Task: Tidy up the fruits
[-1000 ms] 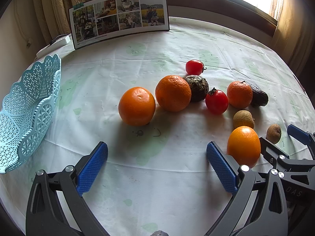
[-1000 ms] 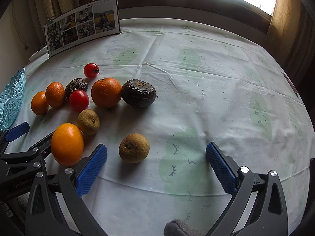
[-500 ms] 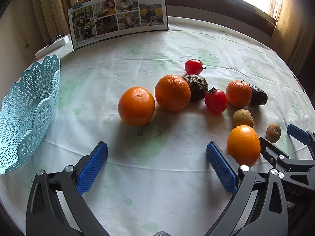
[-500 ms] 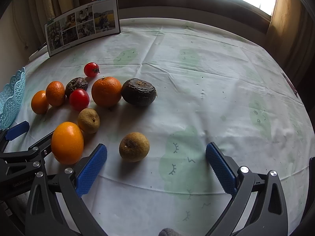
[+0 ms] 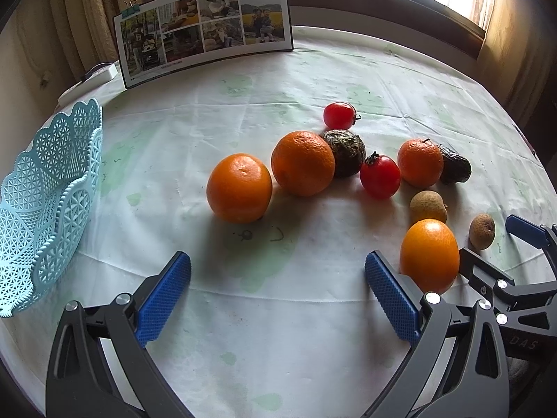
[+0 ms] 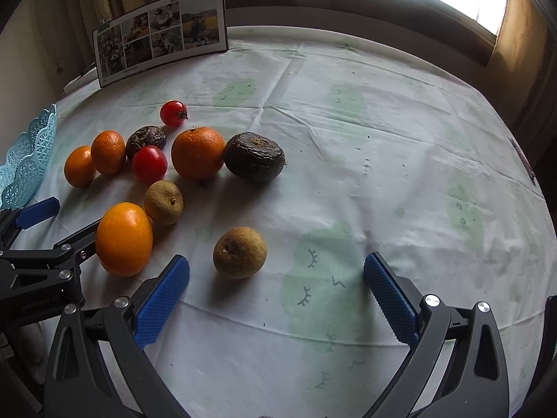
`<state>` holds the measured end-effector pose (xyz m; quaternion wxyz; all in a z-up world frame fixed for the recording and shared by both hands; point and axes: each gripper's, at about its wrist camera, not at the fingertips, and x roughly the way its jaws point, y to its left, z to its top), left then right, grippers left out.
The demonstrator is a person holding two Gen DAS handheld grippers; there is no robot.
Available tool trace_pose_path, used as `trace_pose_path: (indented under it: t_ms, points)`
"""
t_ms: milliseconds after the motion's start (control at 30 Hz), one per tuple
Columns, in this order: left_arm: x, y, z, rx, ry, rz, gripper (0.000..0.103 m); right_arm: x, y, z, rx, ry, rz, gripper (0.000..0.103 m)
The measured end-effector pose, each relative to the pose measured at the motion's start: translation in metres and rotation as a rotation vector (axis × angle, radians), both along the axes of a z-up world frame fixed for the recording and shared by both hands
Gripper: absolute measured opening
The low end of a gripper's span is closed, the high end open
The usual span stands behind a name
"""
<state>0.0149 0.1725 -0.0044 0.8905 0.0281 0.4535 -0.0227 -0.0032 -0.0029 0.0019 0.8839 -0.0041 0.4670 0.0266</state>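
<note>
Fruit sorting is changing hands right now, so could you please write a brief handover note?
Left gripper: open, empty, low over the cloth.
Right gripper: open, empty, nearest the brown fruit.
Blue lattice basket at the table's left edge; no fruit visible in it.
On the tablecloth: four oranges, two tomatoes, two dark wrinkled fruits, two brown fruits.
Done: nothing yet.
Left: presumably move every fruit into the basket.

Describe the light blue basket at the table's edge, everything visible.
The light blue plastic lattice basket has openwork walls of small triangular holes and a scalloped, flaring rim. It stands upright on the pale patterned tablecloth at the table's left edge, partly out of frame. No fruit shows in the part visible, and nothing touches it except the cloth. In the right wrist view only its rim shows.
</note>
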Motion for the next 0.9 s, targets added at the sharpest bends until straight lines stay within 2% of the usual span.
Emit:
trace_pose_path:
  t_ms: [233,533,733,833,900]
  points:
    - [-0.005,0.001,0.008,0.036,-0.039,0.025,0.101,-0.004,-0.003,0.003,0.046,-0.017,0.015,0.098]
    - [-0.011,0.004,0.019,0.035,-0.059,0.041,0.101,-0.014,-0.011,0.008,0.103,-0.059,0.025,0.098]
    - [-0.022,-0.001,0.027,0.026,-0.086,0.006,0.101,-0.018,-0.025,0.011,0.157,-0.087,0.013,0.098]
    - [-0.027,-0.008,0.029,0.031,-0.094,-0.018,0.101,-0.019,-0.026,0.013,0.167,-0.096,0.027,0.093]
    - [-0.027,-0.01,0.029,0.033,-0.094,-0.02,0.101,-0.019,-0.022,0.013,0.172,-0.089,0.058,0.083]
